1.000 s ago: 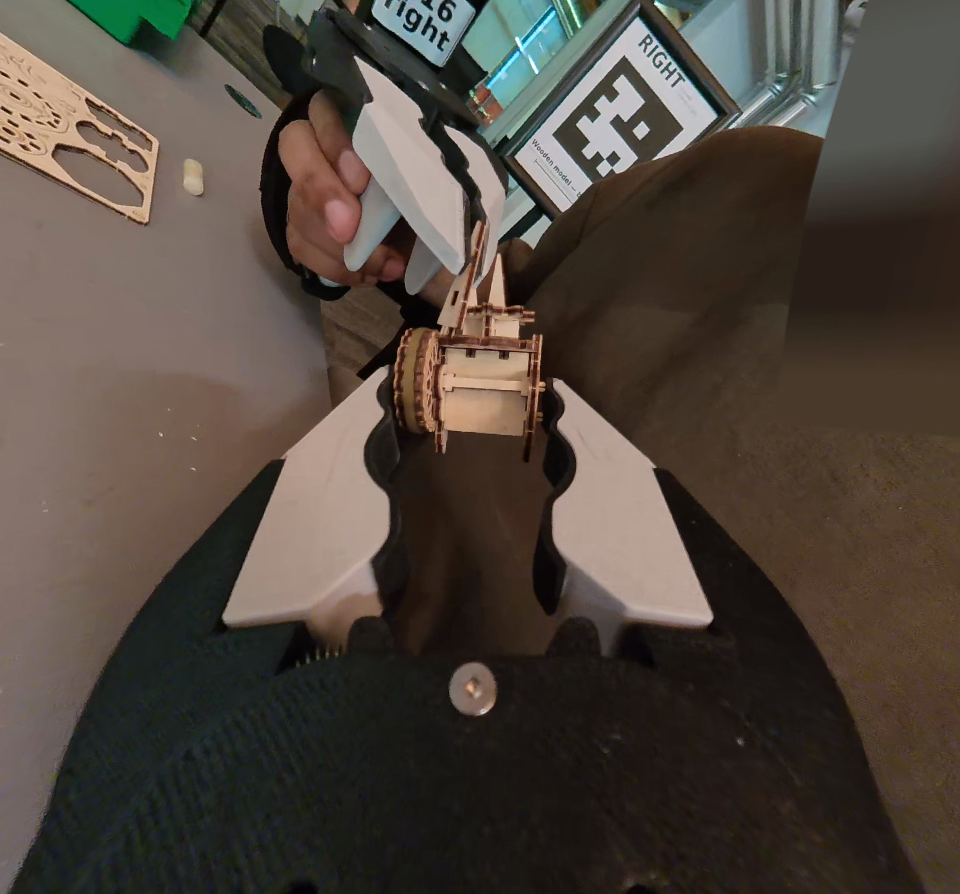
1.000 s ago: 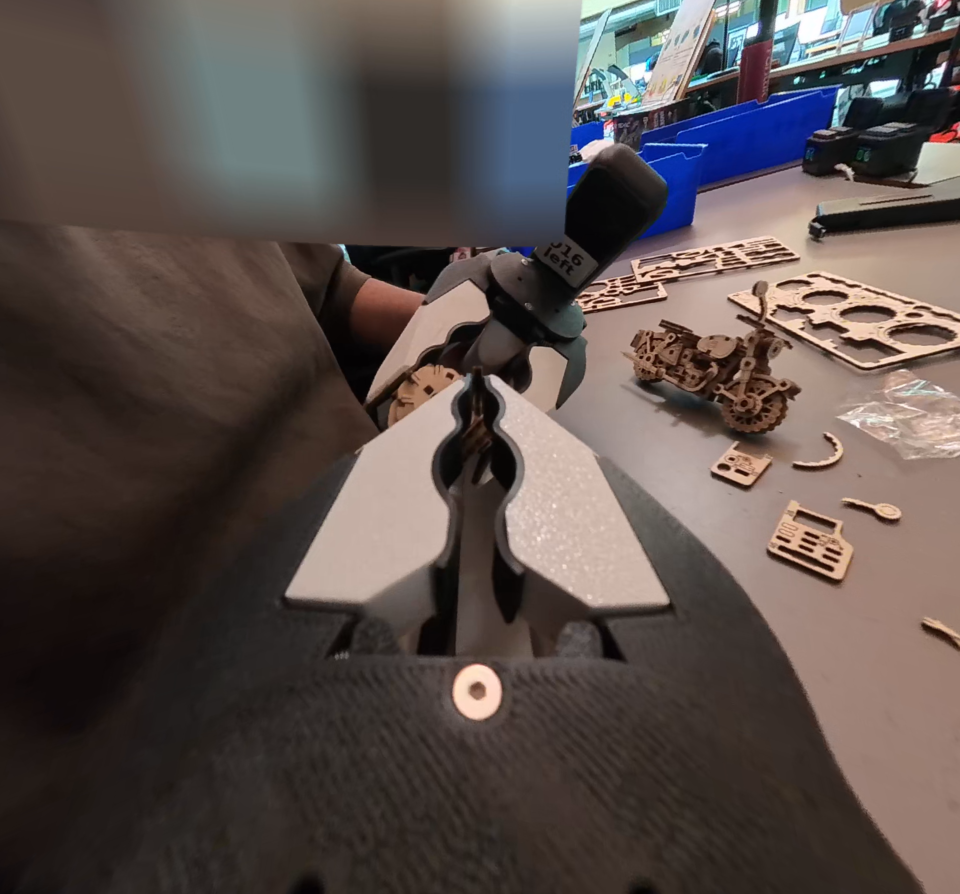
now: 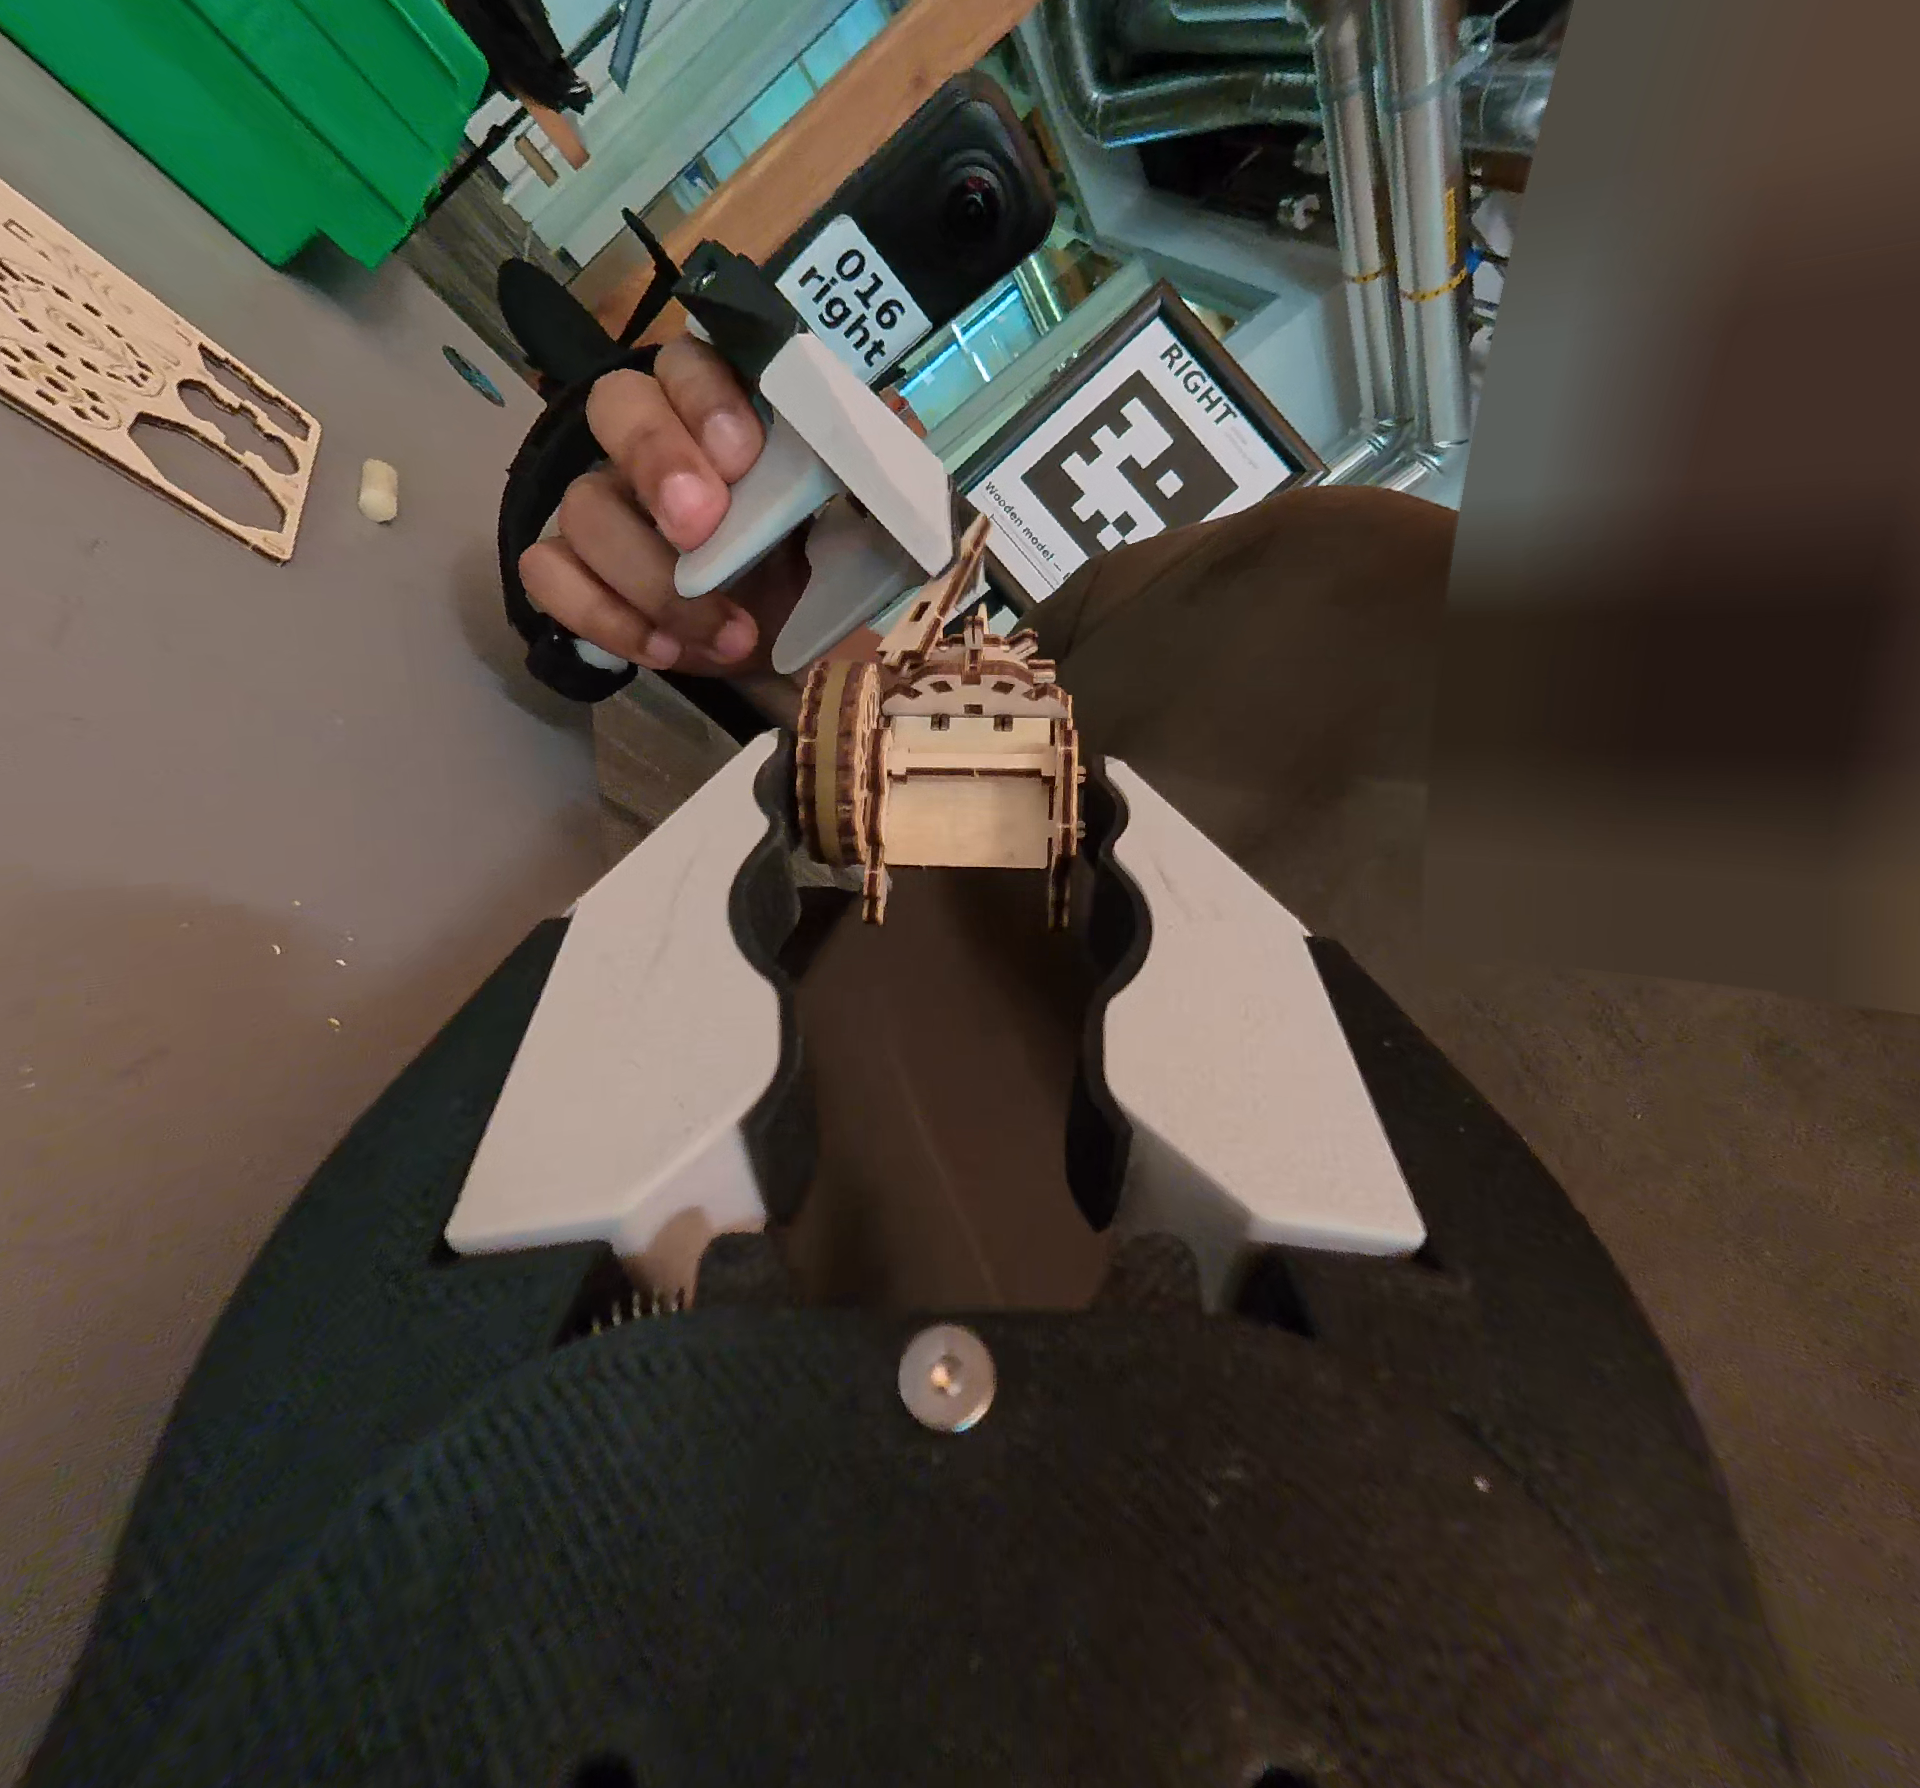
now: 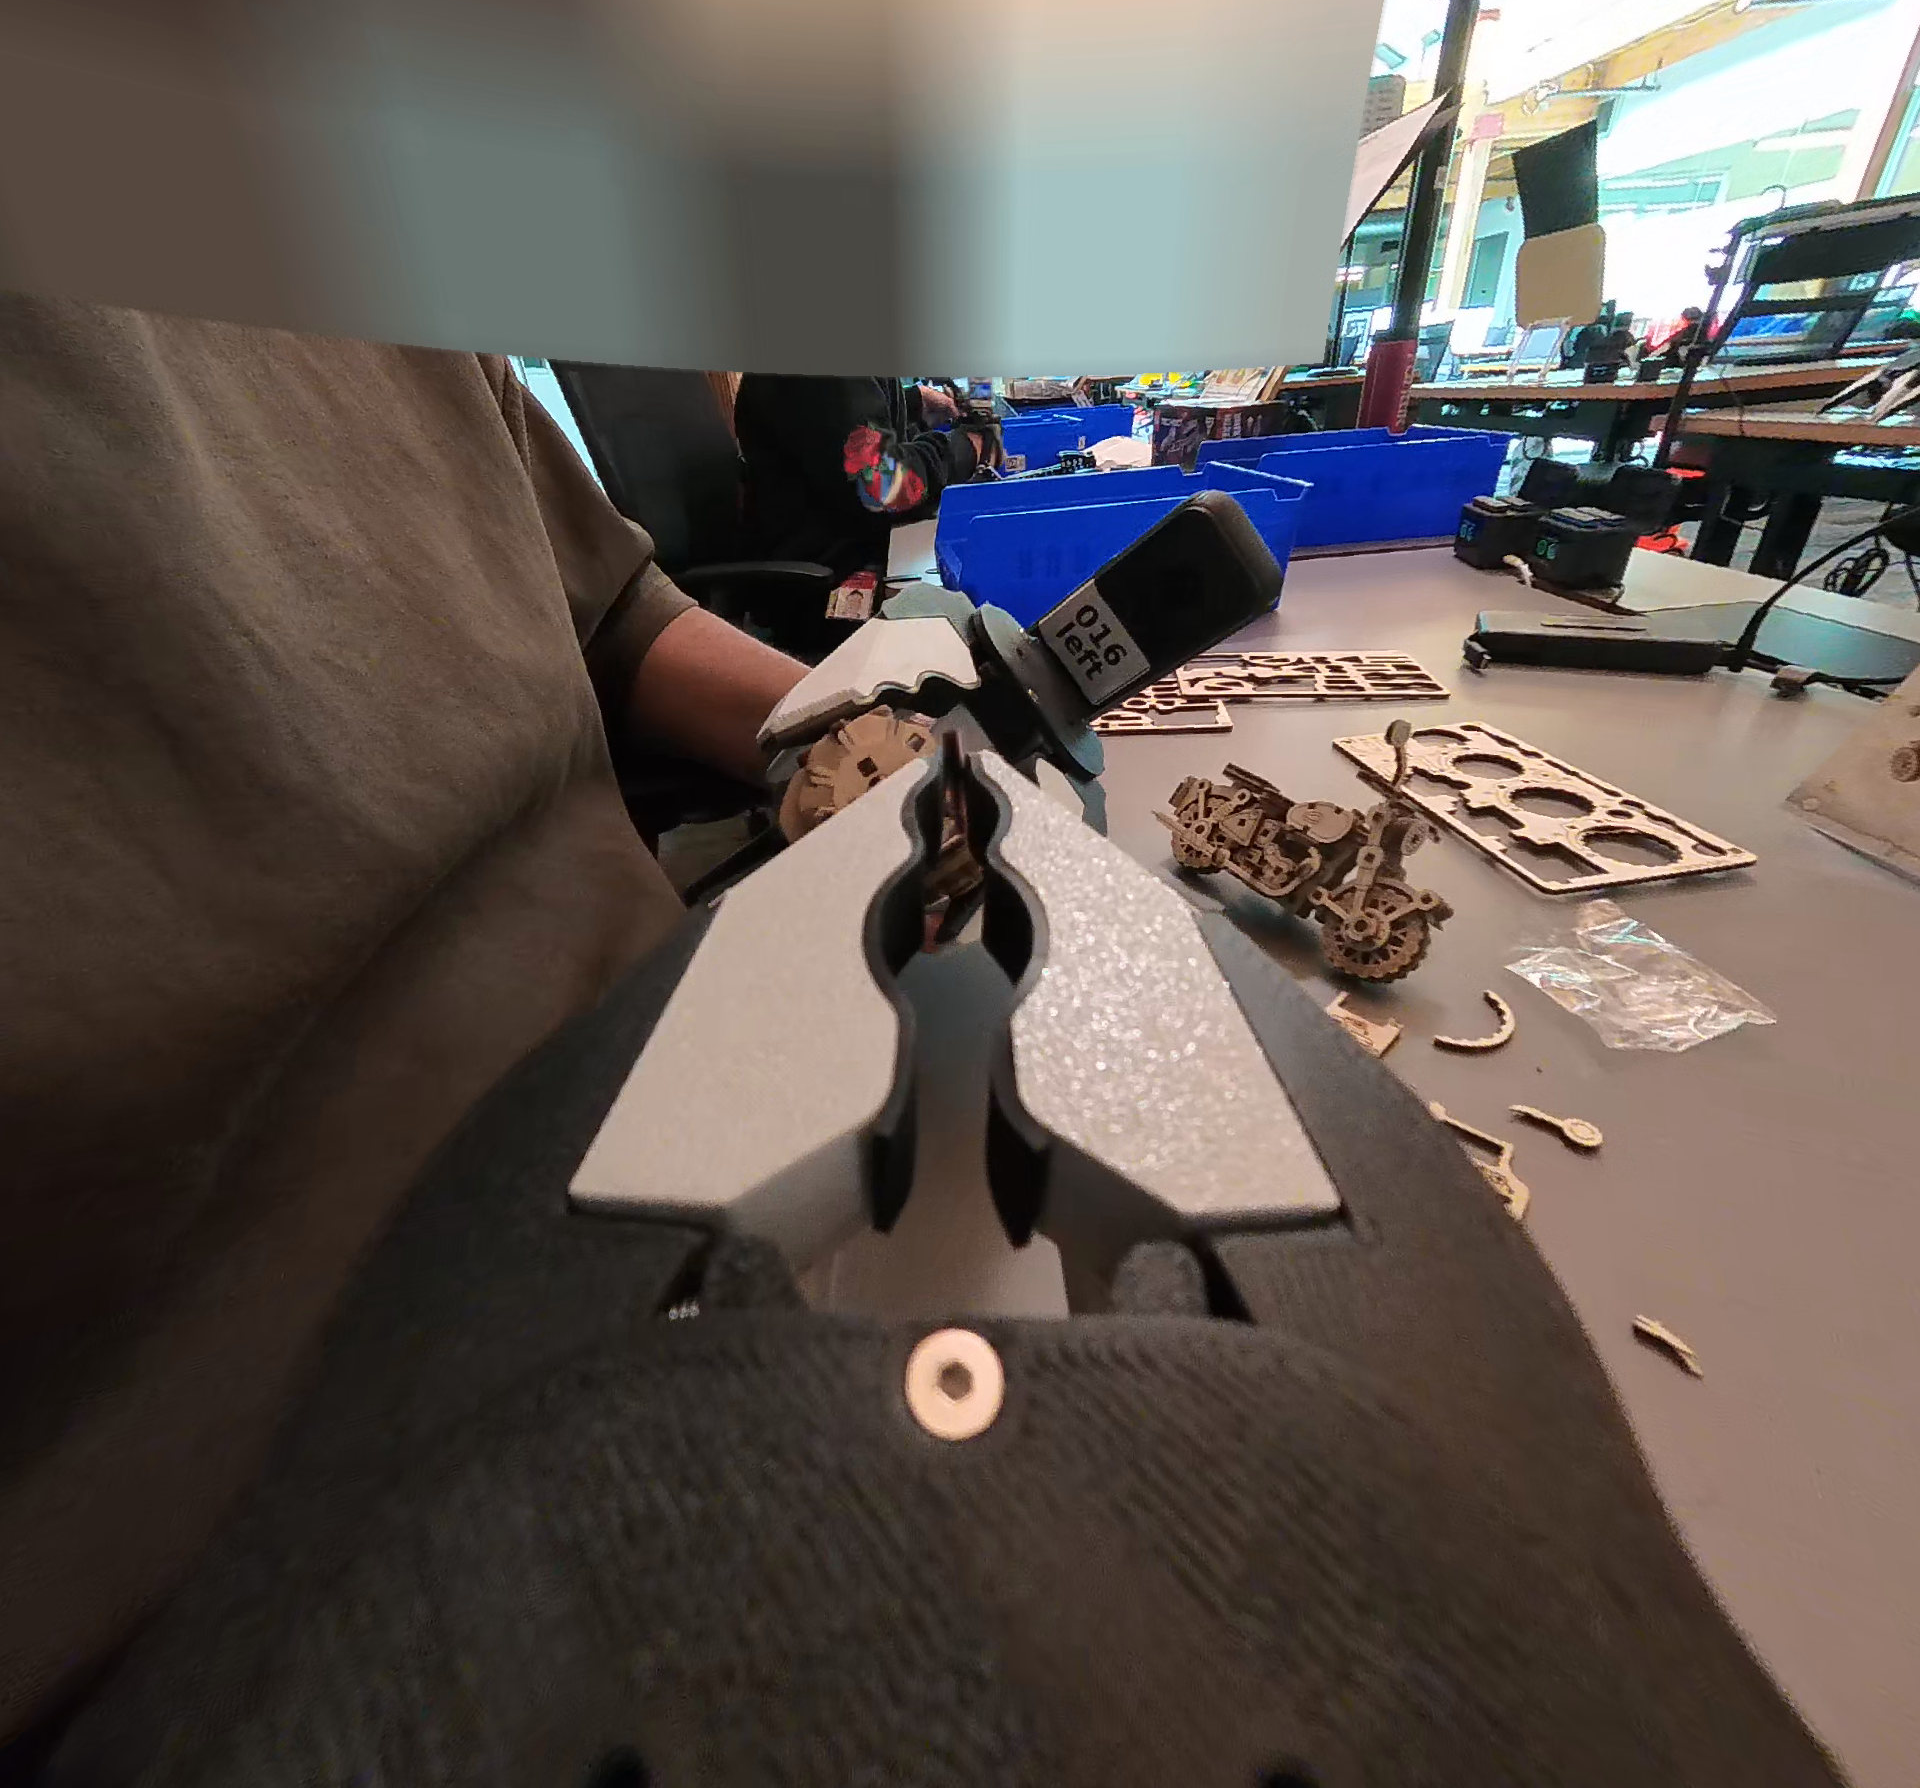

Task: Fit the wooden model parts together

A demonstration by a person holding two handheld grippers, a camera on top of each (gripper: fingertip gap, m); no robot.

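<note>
A: Left wrist view first. The left claw (image 3: pixel 940 793) is pinching the wooden assembly (image 3: pixel 940 772) across its width, a toothed wheel on one side, held up off the grey surface (image 3: pixel 208 751). The right claw (image 3: pixel 883 585) comes in from above, clamped on a thin flat piece (image 3: pixel 940 585) whose lower end meets the assembly's top.

B: Seated?

A: Can't tell; looks mid-insertion to me.

B: Right wrist view?

A: Right claw pressed together on that dark strip, the assembly just beyond. On the surface, a built motorcycle (image 4: pixel 1309 855) stands finished, but loose bits (image 4: pixel 1475 1032) and punched sheets (image 4: pixel 1538 819) lie around, so I'd judge plenty remains.
</note>
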